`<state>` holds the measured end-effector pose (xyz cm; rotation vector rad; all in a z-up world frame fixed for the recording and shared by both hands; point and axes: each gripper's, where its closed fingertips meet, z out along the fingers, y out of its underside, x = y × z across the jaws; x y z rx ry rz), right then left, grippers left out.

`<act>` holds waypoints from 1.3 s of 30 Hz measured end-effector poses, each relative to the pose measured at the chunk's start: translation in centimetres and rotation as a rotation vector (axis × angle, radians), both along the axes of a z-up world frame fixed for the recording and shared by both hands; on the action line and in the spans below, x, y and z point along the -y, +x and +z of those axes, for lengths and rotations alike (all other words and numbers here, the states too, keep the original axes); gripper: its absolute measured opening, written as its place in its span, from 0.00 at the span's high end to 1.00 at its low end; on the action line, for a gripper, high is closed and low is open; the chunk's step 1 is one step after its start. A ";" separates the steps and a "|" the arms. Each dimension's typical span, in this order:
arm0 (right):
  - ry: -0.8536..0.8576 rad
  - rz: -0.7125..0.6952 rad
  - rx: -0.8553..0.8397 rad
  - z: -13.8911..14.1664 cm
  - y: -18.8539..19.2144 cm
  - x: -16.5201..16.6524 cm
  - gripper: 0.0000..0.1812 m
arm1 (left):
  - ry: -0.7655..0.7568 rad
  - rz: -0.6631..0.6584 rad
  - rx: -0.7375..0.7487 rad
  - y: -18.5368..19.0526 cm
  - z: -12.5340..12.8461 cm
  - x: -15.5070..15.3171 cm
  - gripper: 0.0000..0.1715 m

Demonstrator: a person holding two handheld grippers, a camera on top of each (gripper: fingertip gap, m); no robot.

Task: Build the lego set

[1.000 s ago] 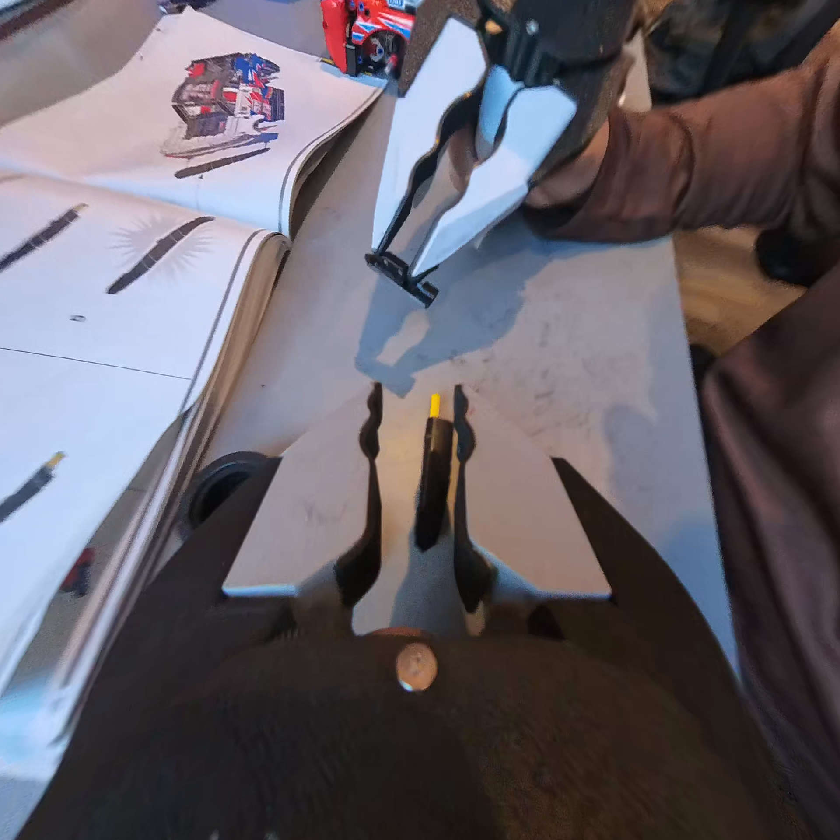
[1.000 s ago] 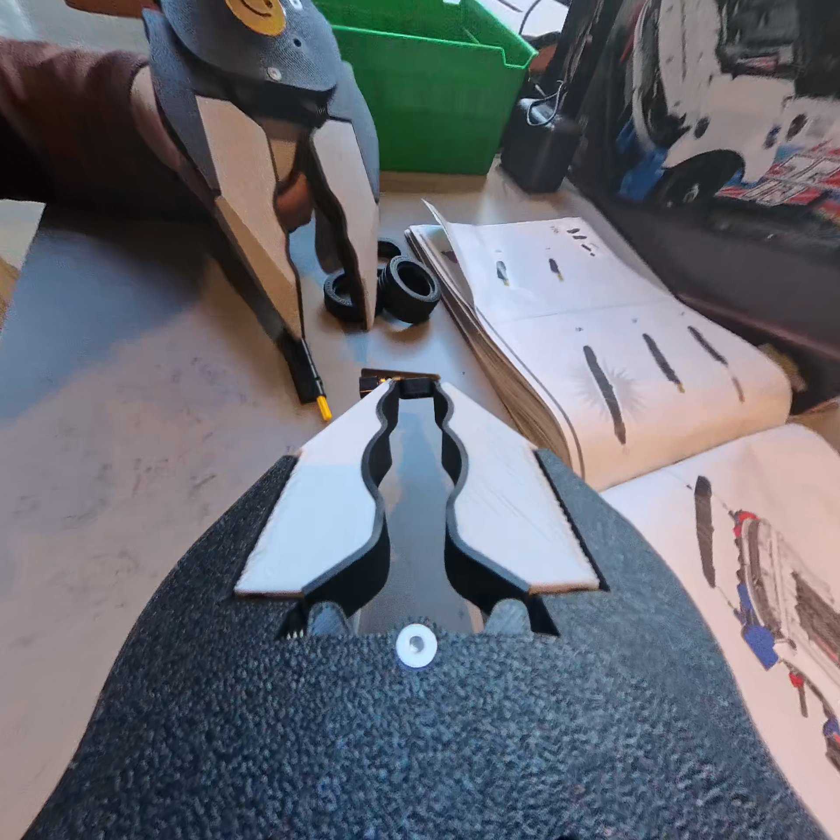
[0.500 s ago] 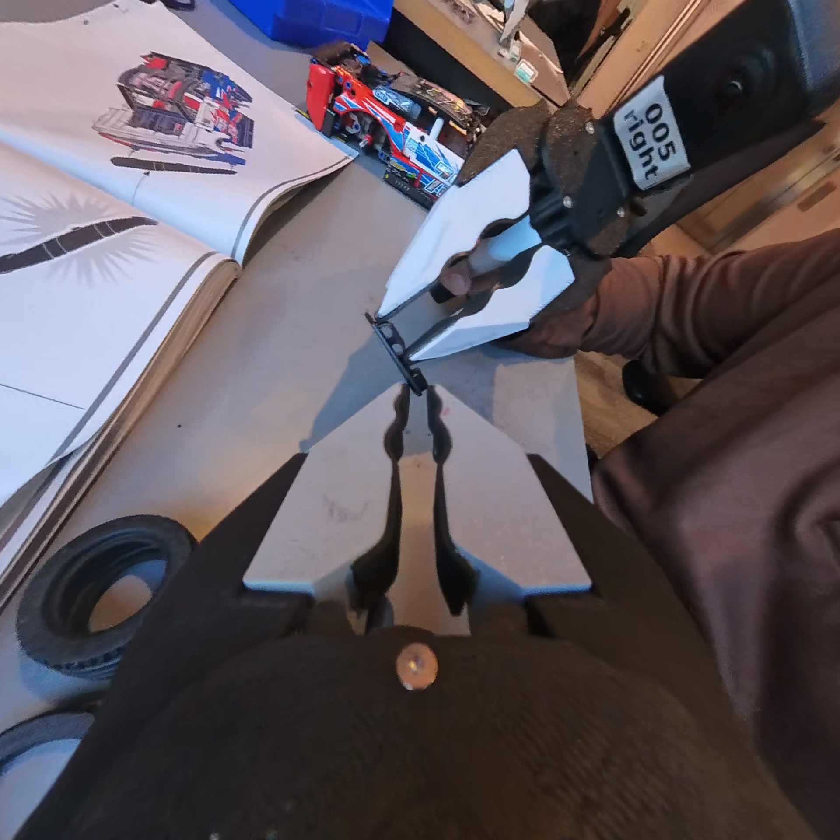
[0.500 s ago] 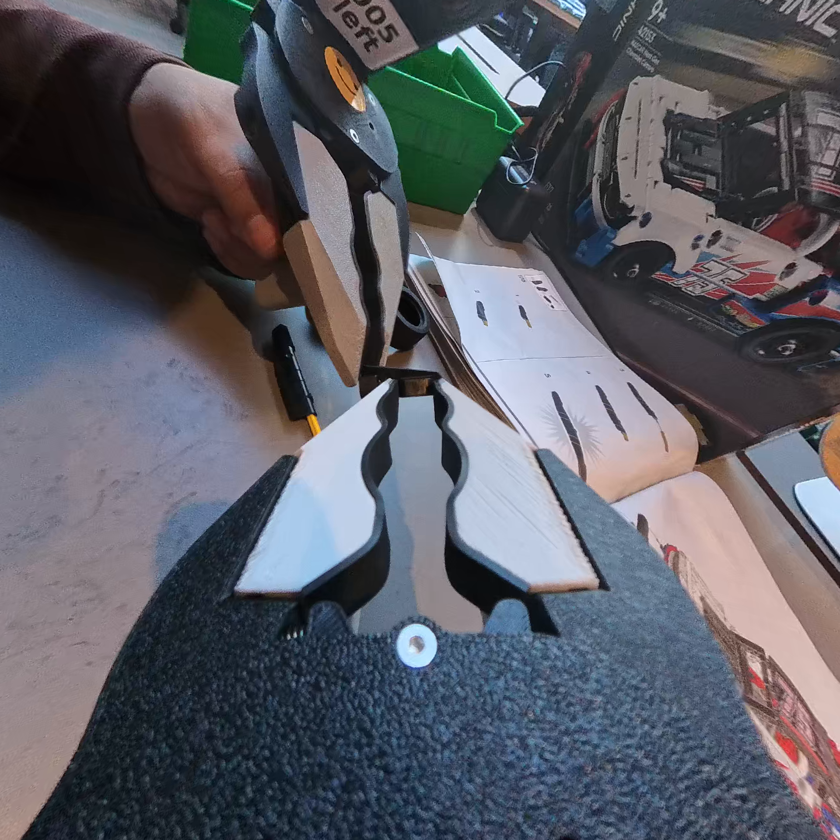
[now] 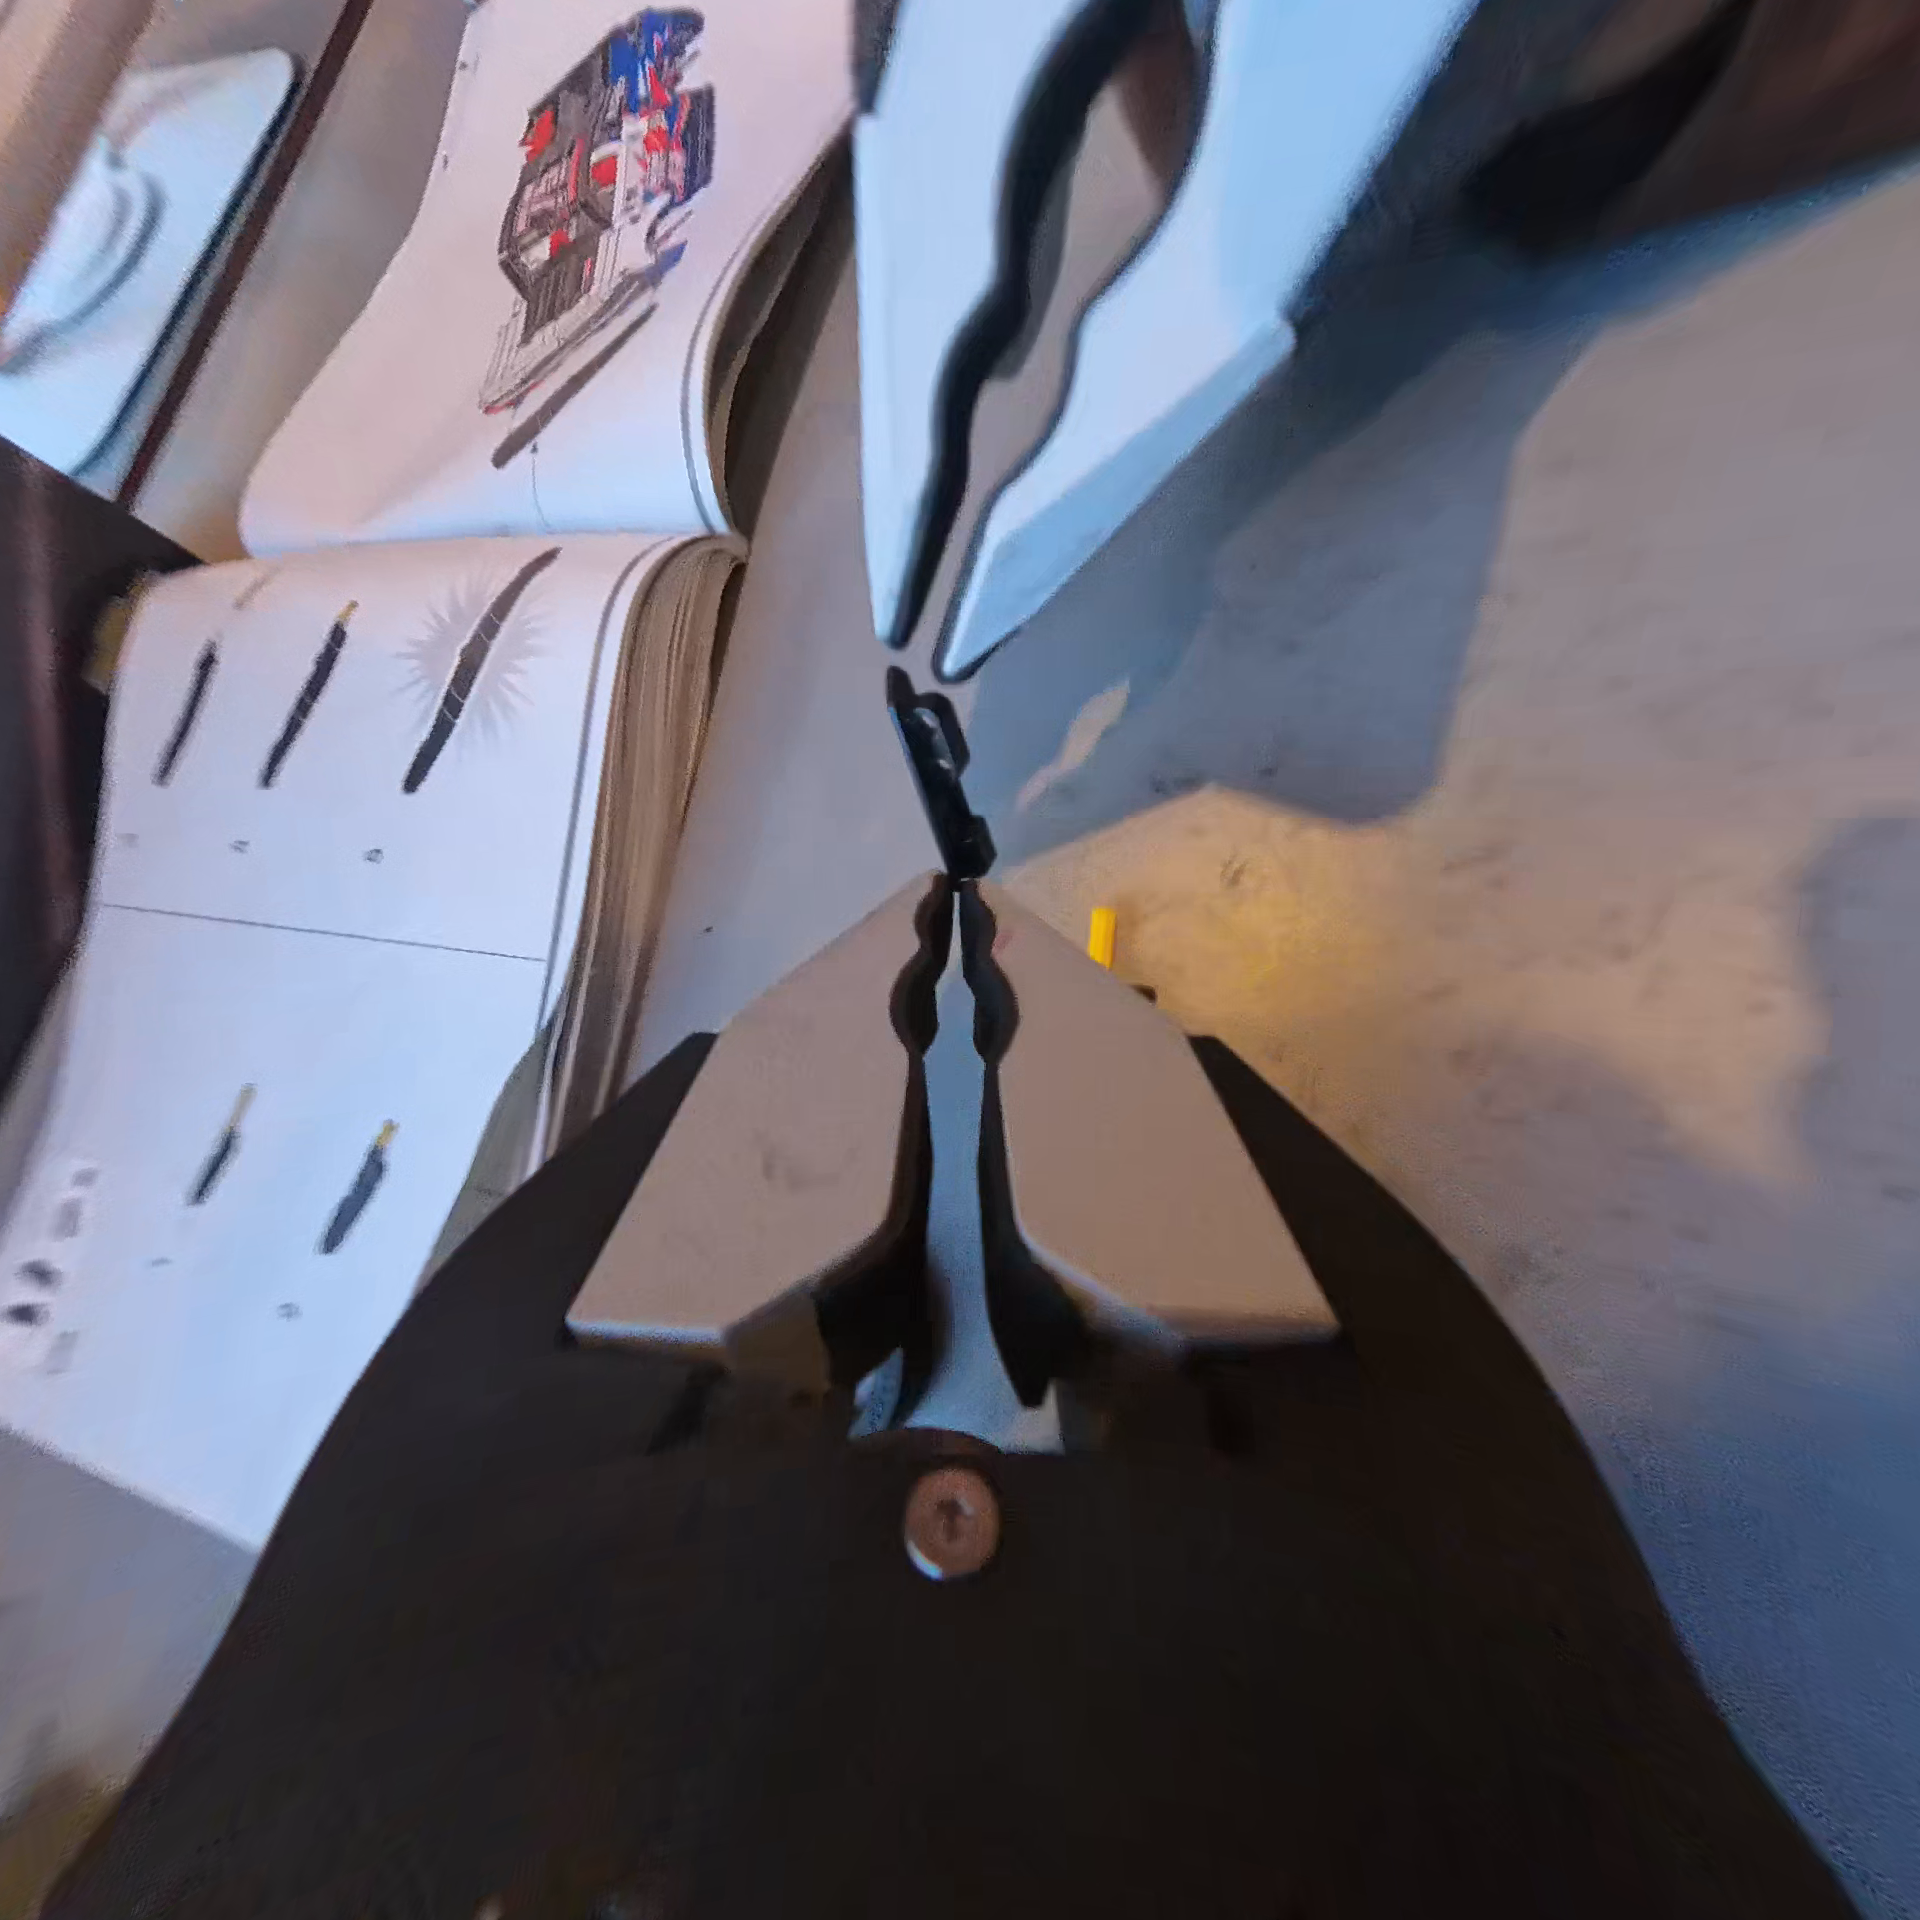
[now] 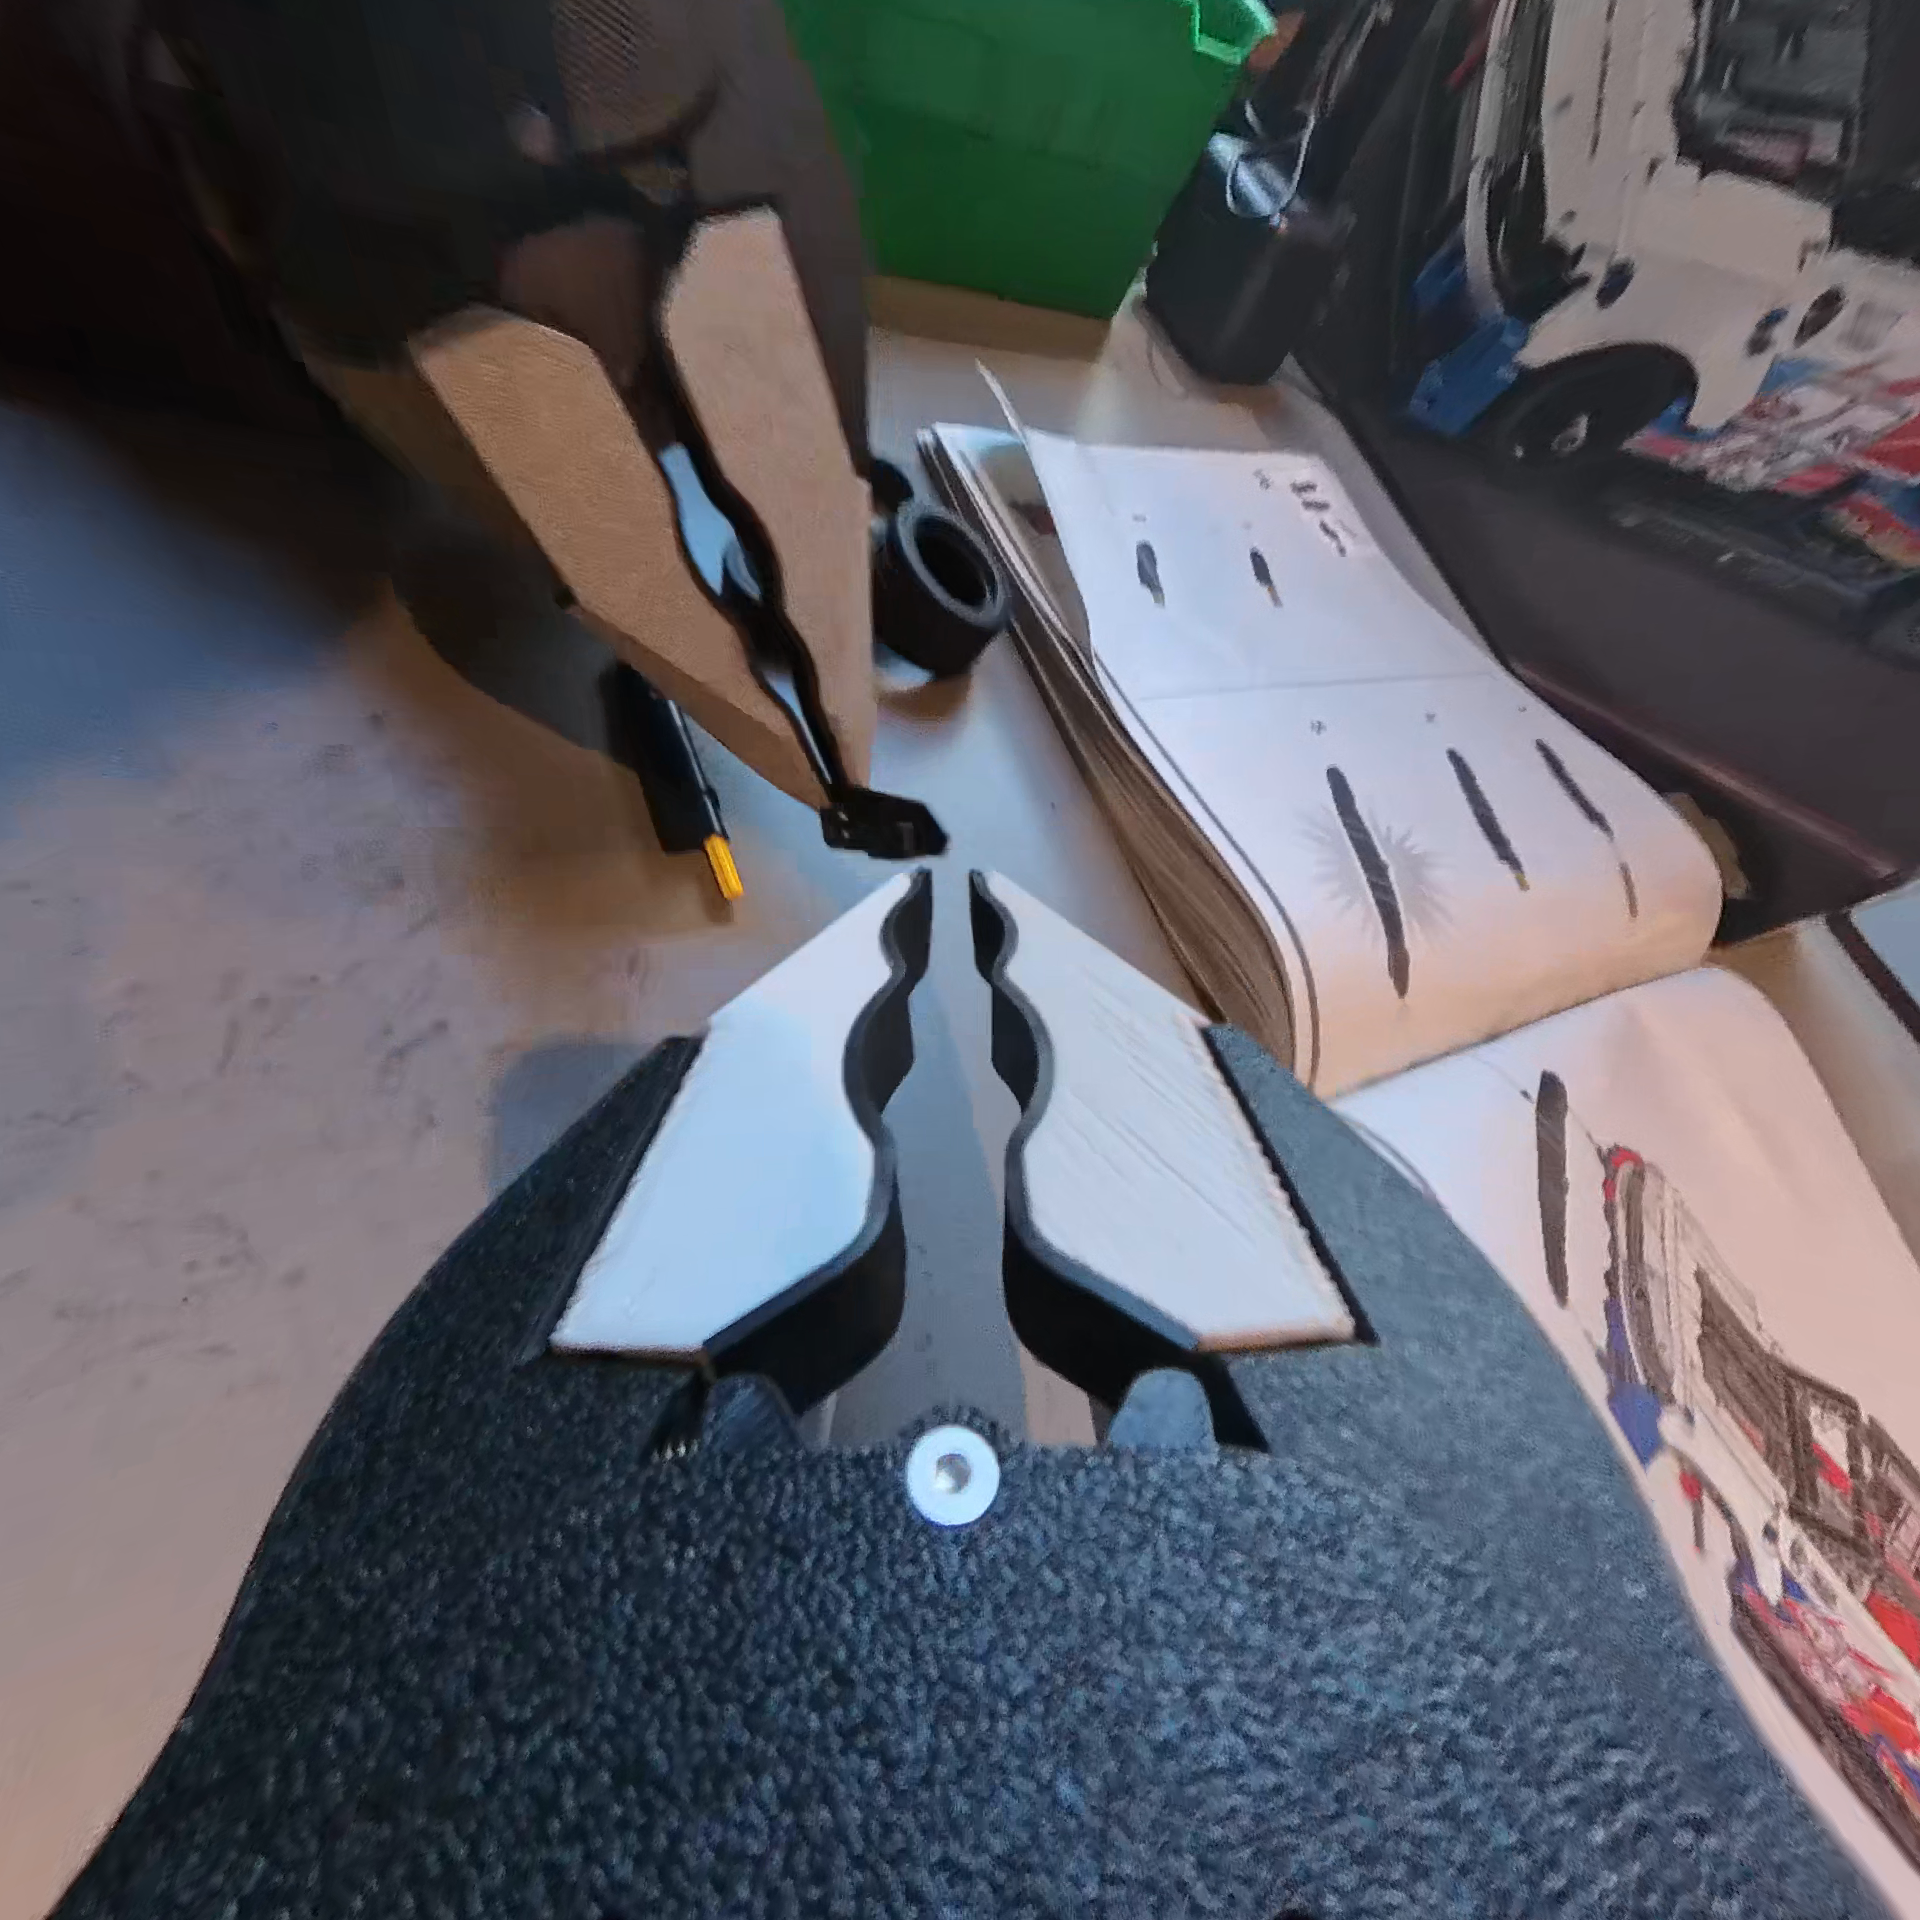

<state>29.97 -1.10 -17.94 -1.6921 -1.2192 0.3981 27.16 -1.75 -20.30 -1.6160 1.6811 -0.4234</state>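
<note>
My left gripper (image 5: 954, 883) is shut on the near end of a small flat black Lego piece (image 5: 940, 769), which sticks out ahead of its tips. My right gripper (image 6: 948, 883) is slightly open and empty, its tips just short of the same piece (image 6: 883, 828). In the left wrist view the right gripper (image 5: 928, 649) points at the piece's far end without touching it. A black rod with a yellow tip (image 6: 673, 769) lies on the table under the left gripper (image 6: 844, 784). Only its yellow tip (image 5: 1101, 935) shows in the left wrist view.
An open instruction book (image 6: 1351, 727) lies beside the grippers and also shows in the left wrist view (image 5: 312, 883). A black tyre (image 6: 940, 592) stands by its spine. A green bin (image 6: 1018, 156) and the set's box (image 6: 1662, 312) stand behind. The grey table (image 6: 260, 935) extends on the other side. Spacing between my two grippers at the tips: around 4 cm.
The black piece has passed from my right gripper to my left. The left gripper left the rod on the table and shut on the piece. The right gripper let go and drew back.
</note>
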 end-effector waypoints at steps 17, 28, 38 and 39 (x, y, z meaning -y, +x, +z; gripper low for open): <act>-0.063 0.062 0.175 -3.0 -0.7 1.5 0.96 | 0.615 -0.101 -0.274 0.5 -1.2 -0.3 1.00; 0.394 0.199 0.467 -3.9 0.9 2.8 0.96 | -0.102 -0.141 0.044 -0.8 0.8 2.4 0.86; 0.285 0.162 0.360 -3.5 2.5 2.9 0.84 | -0.275 -0.132 -0.110 -3.6 -2.2 2.7 0.77; 0.252 0.166 0.334 -3.5 2.5 3.2 0.84 | -0.268 -0.131 -0.118 -3.7 -2.3 2.7 0.77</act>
